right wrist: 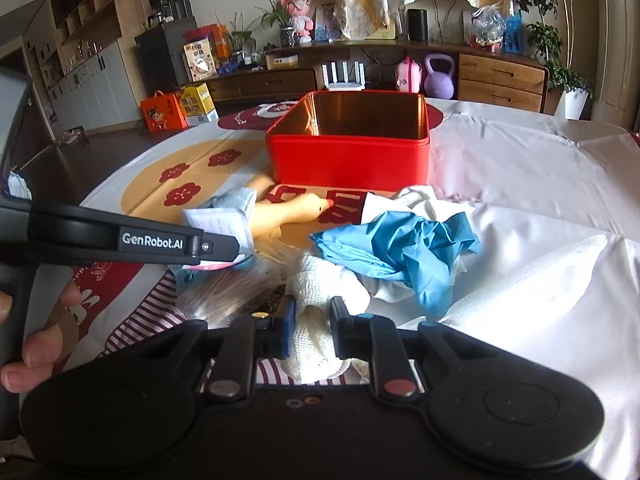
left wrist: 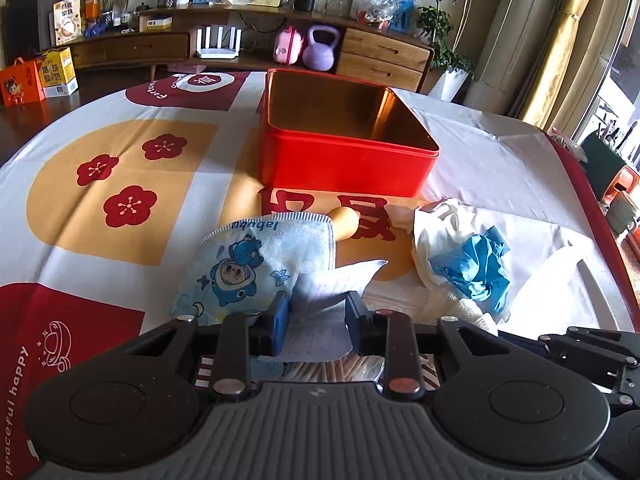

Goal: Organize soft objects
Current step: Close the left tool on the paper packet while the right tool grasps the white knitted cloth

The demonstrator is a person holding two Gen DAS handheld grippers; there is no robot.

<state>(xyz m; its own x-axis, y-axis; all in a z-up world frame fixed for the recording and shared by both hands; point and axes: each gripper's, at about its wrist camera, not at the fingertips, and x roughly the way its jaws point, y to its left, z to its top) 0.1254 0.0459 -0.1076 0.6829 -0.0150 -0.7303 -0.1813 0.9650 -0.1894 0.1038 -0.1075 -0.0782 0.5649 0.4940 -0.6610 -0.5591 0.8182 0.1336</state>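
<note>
Both grippers [left wrist: 318, 322] [right wrist: 312, 328] seemingly on cloths

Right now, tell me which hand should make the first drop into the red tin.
Probably the right. The right gripper fingers already pinch the white mesh cloth, and the open red tin sits straight ahead. The left gripper grips only a thin white paper pack.

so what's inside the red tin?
Nothing visible in the red tin: bare gold inner walls in both views. Its near wall hides the floor closest to the cameras, so something flat there can't be ruled out.
</note>
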